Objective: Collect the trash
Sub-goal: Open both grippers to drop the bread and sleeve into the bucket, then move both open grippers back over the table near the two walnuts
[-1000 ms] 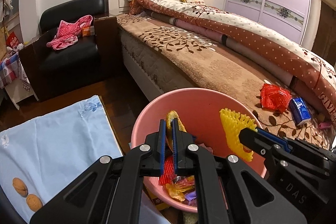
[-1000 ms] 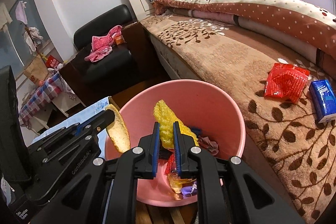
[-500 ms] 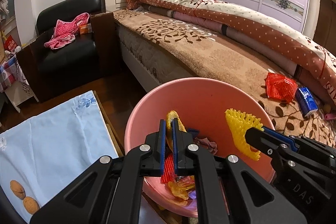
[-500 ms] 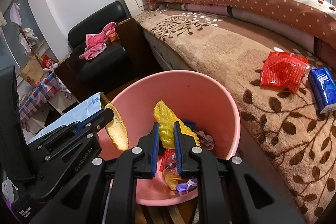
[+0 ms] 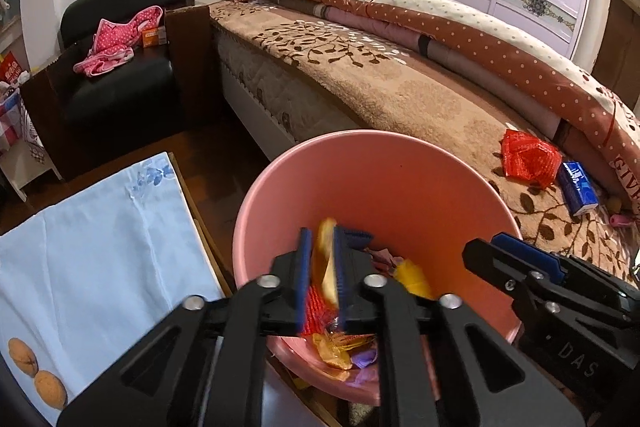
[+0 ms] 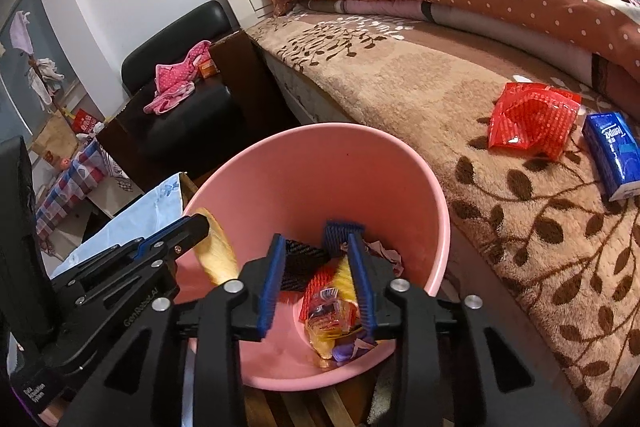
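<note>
- Left tongs (image 5: 320,267): poised over the pink bin (image 5: 452,163), jaws parted and just now opening; a blurred yellow peel (image 5: 326,267) sits between the blue pads, apparently no longer pinched.
- Right tongs (image 6: 318,281): also over the bin, jaws spread and just now opening; a blurred yellow foam net (image 6: 346,279) lies against the inner side of its right-hand pad, and I cannot tell whether it touches.
- Pink bin: directly below both tongs, beside the bed (image 6: 400,83); holds wrappers (image 6: 328,311) in red, yellow and purple at its bottom.
- Red mesh bag (image 6: 532,115): on the bed, ahead and to the right of the right tongs, well apart.
- Blue tissue pack (image 6: 612,153): just right of the red bag, on the bed.
- Pale blue cloth (image 5: 92,251): left of the left tongs, bearing two walnuts (image 5: 36,375).
</note>
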A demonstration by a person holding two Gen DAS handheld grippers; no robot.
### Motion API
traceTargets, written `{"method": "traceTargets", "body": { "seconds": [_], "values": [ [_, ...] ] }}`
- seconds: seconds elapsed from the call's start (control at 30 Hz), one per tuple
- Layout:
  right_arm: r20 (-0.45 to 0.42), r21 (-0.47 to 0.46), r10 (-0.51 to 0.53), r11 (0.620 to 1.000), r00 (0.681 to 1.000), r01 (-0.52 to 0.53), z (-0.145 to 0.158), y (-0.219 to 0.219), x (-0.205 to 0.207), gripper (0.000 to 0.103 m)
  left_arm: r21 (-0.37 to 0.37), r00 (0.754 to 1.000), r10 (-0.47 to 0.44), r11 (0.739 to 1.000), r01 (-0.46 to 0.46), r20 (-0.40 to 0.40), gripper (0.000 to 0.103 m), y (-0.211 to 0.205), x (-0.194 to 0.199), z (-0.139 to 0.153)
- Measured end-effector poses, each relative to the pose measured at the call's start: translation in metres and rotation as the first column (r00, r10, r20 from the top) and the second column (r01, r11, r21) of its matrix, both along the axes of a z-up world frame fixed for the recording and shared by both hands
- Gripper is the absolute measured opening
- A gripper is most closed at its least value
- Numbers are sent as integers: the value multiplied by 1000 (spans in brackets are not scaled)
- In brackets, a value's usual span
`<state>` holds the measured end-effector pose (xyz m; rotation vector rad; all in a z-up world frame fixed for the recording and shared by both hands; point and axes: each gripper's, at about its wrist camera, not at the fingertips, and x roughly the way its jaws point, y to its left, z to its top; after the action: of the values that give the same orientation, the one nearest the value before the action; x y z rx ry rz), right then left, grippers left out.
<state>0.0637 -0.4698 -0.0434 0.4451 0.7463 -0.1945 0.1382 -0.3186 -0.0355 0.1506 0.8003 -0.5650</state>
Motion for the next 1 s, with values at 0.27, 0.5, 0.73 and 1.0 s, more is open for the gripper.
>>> {"method": "traceTargets", "body": {
  "seconds": [0.27, 0.5, 0.73, 1.0],
  "values": [
    [2, -28, 2, 1000, 1000, -2, 6, 9, -6, 43, -33, 1000, -13, 999, 13, -1, 40, 10, -8, 13],
    [16, -102, -5, 995, 1000, 6, 23, 25, -19, 55, -46, 1000, 6, 999, -5, 12, 40, 24, -21, 26],
    [45, -182, -34, 982, 998, 42, 44, 46, -38, 63, -65, 999, 48, 997, -48, 2, 40, 45, -35, 38],
    [106, -259, -88, 959, 990, 113, 70, 74, -67, 68, -78, 996, 79, 994, -76, 31, 40, 71, -60, 56]
  ]
}}
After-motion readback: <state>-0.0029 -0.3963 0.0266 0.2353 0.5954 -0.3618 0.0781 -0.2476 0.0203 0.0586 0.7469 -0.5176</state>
